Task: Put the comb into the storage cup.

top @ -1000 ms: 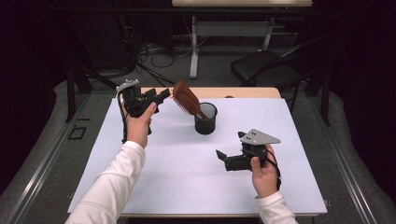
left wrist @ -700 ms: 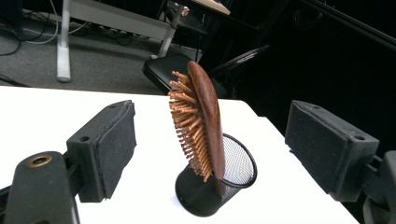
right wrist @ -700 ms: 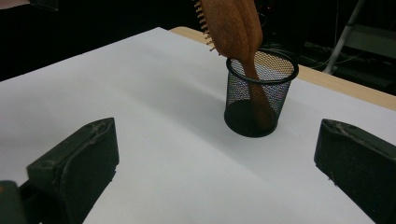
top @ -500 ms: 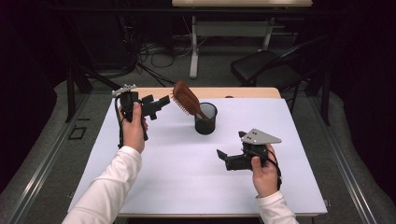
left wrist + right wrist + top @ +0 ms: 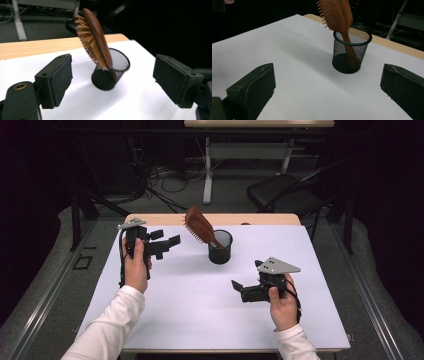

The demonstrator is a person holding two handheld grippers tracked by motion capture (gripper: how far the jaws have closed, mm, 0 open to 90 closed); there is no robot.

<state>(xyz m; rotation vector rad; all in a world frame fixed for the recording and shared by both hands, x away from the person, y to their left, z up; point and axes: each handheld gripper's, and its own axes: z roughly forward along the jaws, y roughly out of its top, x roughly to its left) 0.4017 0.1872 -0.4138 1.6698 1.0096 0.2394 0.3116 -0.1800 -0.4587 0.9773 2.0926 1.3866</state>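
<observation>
A brown wooden hairbrush (image 5: 199, 227) stands handle-down in a black mesh cup (image 5: 220, 247) at the back middle of the white table top (image 5: 200, 315), its bristled head leaning left. My left gripper (image 5: 167, 238) hovers to the left of the brush, apart from it. Its jaws have just been opening and stand open with nothing between them. In the left gripper view the brush (image 5: 96, 40) and cup (image 5: 112, 70) lie ahead, beyond the left gripper (image 5: 112, 58). My right gripper (image 5: 239, 290) rests low at the front right, open and empty. The right gripper (image 5: 328, 68) faces the cup (image 5: 350, 51) and brush (image 5: 337, 15).
A strip of bare wood (image 5: 150, 218) runs along the table's far edge. Behind the table are a dark chair (image 5: 285, 192), a desk leg (image 5: 207, 175) and floor cables (image 5: 160, 175). White surface stretches between the two hands.
The left gripper has drawn back to the left from the brush head, where its jaws were a second ago. The brush still leans in the cup. The right hand has not moved.
</observation>
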